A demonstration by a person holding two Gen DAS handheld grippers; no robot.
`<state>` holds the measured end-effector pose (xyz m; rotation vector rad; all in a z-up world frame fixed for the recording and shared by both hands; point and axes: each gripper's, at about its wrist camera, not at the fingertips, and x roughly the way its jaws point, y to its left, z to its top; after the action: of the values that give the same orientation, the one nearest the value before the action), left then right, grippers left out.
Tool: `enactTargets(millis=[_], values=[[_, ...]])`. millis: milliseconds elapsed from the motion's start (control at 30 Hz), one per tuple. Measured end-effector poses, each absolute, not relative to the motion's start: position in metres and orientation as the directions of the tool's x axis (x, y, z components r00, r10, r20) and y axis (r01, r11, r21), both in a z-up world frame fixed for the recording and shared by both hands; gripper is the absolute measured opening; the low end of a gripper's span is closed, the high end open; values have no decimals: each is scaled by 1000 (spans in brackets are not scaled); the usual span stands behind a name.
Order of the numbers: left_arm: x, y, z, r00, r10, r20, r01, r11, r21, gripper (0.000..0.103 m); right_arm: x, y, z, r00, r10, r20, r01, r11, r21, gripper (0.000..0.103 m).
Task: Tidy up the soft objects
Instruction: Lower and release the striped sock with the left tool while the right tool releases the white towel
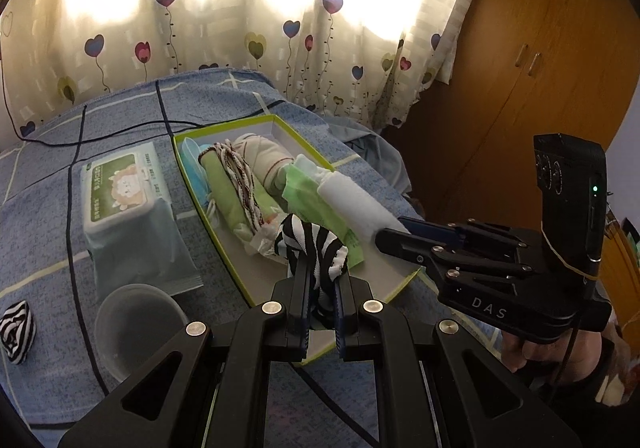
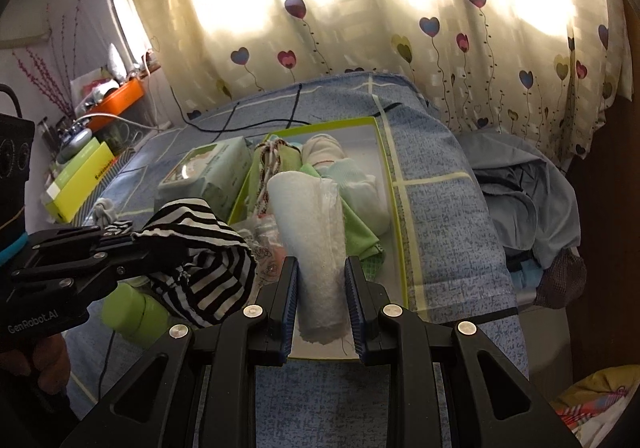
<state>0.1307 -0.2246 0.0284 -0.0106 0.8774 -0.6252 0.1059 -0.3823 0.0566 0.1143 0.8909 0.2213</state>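
A green-rimmed open box (image 1: pixel 224 244) (image 2: pixel 394 208) lies on the blue bedspread, holding rolled socks and cloths. My left gripper (image 1: pixel 322 280) is shut on a black-and-white striped sock (image 1: pixel 312 244), held over the box's near left edge; it also shows in the right wrist view (image 2: pixel 200 248). My right gripper (image 2: pixel 322 296) is closed around a rolled white towel (image 2: pixel 312 232) lying in the box; the towel shows in the left wrist view (image 1: pixel 356 204) too. A second striped sock (image 1: pixel 16 328) lies on the bed at the far left.
A wet-wipes pack (image 1: pixel 128 200) lies left of the box, with a translucent bowl (image 1: pixel 136 324) in front of it. A black cable (image 1: pixel 80 140) crosses the bed. A wooden wardrobe (image 1: pixel 520 68) stands at right. Blue clothes (image 2: pixel 528 188) hang off the bed's right side.
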Motion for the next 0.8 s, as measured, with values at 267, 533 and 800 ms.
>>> enactTargets(millis=[267, 533, 800], values=[[151, -237, 5, 414, -490, -767, 466, 838, -283, 10, 125, -386, 34, 570, 242, -786, -127, 970, 207, 22], [171, -241, -2, 432, -449, -782, 423, 867, -264, 10, 149, -384, 26, 557, 245, -794, -129, 969, 209, 22], [188, -243, -4, 466, -407, -786, 398, 890, -224, 10, 170, -381, 23, 555, 238, -797, -131, 971, 198, 22]])
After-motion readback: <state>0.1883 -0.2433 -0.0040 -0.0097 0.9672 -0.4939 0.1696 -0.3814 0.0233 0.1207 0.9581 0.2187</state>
